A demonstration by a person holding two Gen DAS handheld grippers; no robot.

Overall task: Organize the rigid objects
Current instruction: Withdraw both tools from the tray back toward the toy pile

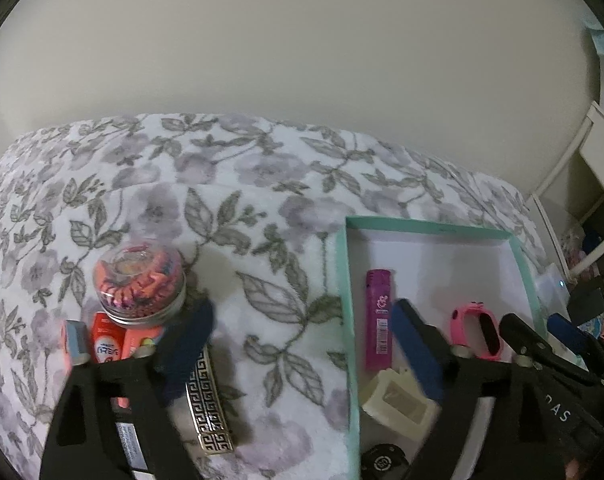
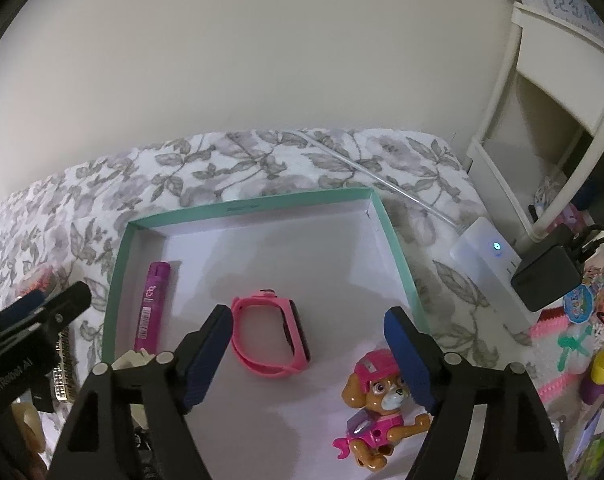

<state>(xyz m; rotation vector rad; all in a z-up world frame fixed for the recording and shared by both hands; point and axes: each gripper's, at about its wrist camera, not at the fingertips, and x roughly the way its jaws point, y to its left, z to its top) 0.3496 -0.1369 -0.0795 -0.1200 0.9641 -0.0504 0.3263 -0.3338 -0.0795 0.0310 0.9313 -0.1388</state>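
One teal box [image 2: 398, 256], lighter [image 2: 152, 304], pink watch [image 2: 270, 336], toy pup [image 2: 378, 412]

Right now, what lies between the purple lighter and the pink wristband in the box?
Nothing: only bare white floor of the teal-rimmed box separates purple lighter and pink wristband, per the right wrist view.

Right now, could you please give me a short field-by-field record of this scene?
surface: floral blanket
container: teal box, open
in box: purple lighter, pink watch, dog toy, cream case
outside box: jar, clip, orange packs
left tool: open, over box's left wall
right tool: open, empty, above box
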